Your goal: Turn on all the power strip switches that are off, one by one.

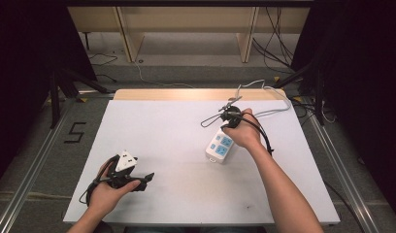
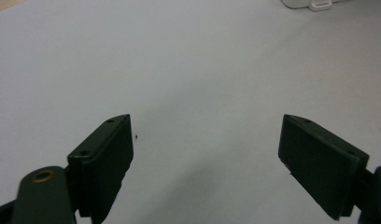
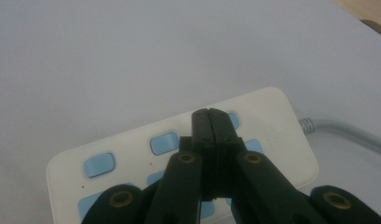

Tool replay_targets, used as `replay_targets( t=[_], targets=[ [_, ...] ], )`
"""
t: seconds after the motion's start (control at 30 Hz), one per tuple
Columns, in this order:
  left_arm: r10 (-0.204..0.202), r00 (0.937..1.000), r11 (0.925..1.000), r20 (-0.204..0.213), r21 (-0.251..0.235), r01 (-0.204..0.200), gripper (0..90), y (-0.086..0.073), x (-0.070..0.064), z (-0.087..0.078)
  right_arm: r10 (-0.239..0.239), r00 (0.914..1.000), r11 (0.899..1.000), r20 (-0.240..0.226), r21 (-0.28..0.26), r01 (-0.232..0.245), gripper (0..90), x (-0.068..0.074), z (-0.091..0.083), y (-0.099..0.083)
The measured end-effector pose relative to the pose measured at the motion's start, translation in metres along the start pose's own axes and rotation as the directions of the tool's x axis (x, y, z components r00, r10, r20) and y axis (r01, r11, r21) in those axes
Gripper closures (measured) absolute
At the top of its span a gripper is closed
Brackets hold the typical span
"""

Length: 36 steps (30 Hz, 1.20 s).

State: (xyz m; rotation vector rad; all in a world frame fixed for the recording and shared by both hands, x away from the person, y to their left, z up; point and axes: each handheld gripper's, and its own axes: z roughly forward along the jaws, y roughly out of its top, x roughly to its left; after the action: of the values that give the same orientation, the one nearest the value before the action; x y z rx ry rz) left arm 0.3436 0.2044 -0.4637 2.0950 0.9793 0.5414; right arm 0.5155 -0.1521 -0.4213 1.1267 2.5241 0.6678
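A white power strip (image 1: 219,146) with blue sockets lies on the white table (image 1: 176,145), right of centre. Its grey cord (image 1: 278,104) runs off toward the far right corner. My right gripper (image 1: 228,120) is held over the strip's far end. In the right gripper view its jaws are pressed together just above the strip (image 3: 132,154), with nothing seen between them, and the cord (image 3: 347,133) leaves at the right. My left gripper (image 1: 147,178) rests low at the near left, pointing right. Its jaws stand wide apart over bare table (image 2: 207,140), and a corner of the strip (image 2: 310,3) shows far off.
The table's far edge is a strip of bare wood (image 1: 186,93). Behind it stand wooden furniture legs (image 1: 130,39) and loose cables on the floor. Metal rails (image 1: 31,170) run along both sides of the table. A floor mark "5" (image 1: 74,132) lies to the left.
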Motion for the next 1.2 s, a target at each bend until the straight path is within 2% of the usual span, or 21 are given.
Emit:
replay_targets(
  t=[0.47,1.2],
  targets=[
    [0.004,1.0000,1.0000,0.001,-0.001,-0.004,17.7,0.000,0.000,0.000,0.002,0.9998,1.000,-0.021,0.018,-0.001,90.0,0.009,0.000,-0.001],
    [0.001,1.0000,1.0000,0.003,-0.002,-0.001,17.7,0.000,0.000,-0.001,-0.023,0.9972,0.998,-0.071,0.056,0.027,90.0,0.026,0.004,0.000]
  ],
)
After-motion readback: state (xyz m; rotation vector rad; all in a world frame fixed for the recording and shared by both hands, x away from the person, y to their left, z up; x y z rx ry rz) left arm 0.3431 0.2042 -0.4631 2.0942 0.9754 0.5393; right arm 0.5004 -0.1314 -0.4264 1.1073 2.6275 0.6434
